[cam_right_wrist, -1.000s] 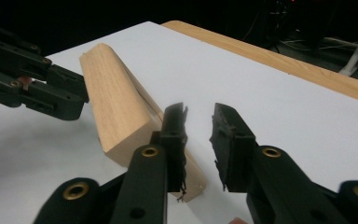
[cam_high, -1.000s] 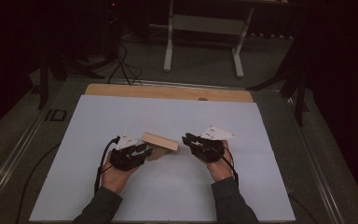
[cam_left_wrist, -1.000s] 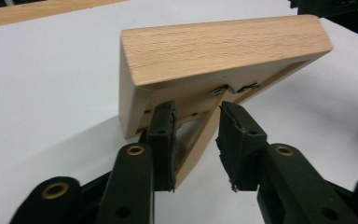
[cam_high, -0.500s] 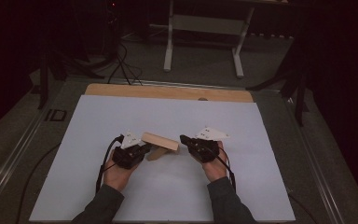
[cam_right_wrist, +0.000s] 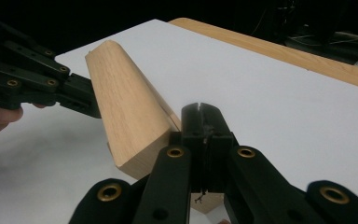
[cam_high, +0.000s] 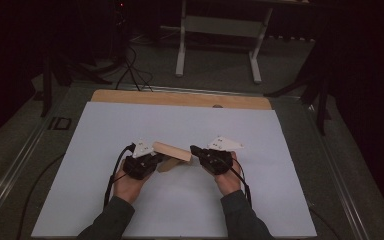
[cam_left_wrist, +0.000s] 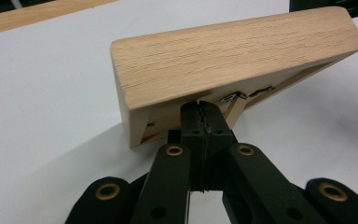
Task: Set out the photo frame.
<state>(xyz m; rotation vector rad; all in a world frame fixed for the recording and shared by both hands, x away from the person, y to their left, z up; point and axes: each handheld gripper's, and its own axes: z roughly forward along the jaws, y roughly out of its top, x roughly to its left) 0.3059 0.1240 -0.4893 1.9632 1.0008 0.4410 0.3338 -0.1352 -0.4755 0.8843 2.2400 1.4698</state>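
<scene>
High view: the left hand-held gripper [cam_high: 156, 159] and the right hand-held gripper [cam_high: 196, 150] both meet a wooden block [cam_high: 172, 152] raised off the white counter [cam_high: 280, 200]. Both sets of jaws have just closed. Left jaws look fully together against a thin part under the block's left end; right jaws likewise at its right end. Lifting seems begun; placing it remains.

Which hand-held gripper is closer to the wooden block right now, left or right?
Neither clearly: both touch it. The left hand-held gripper meets the wooden block at its left end, jaws shut against its underside; the right hand-held gripper meets its right end, jaws shut beside it.
</scene>
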